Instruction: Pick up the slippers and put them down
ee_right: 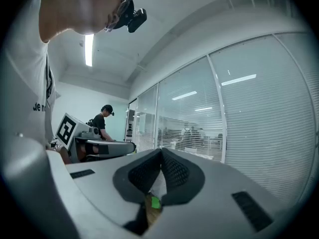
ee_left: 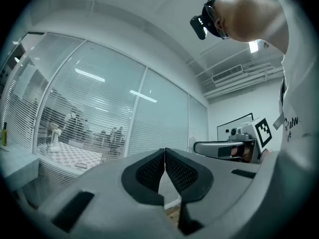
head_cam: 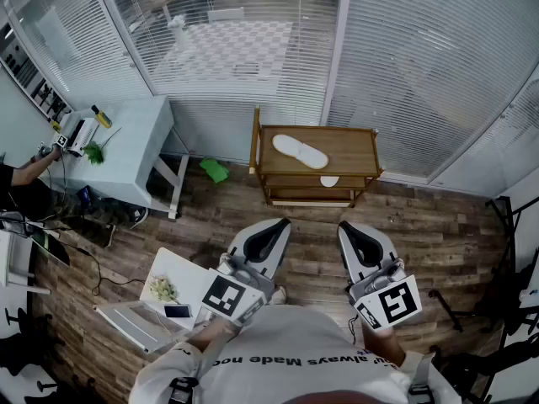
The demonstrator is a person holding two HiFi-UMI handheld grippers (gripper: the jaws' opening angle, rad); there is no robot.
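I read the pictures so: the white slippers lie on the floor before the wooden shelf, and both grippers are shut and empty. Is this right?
Not quite: the white slippers lie on top of the wooden shelf, not on the floor, as the head view shows. The left gripper and the right gripper are indeed shut and empty.

Bright, even office light throughout; a ceiling strip (ee_right: 88, 49) glows overhead, reflections streak the glass wall (ee_right: 249, 133), and both gripper views bend hard, with dark vignetted corners.
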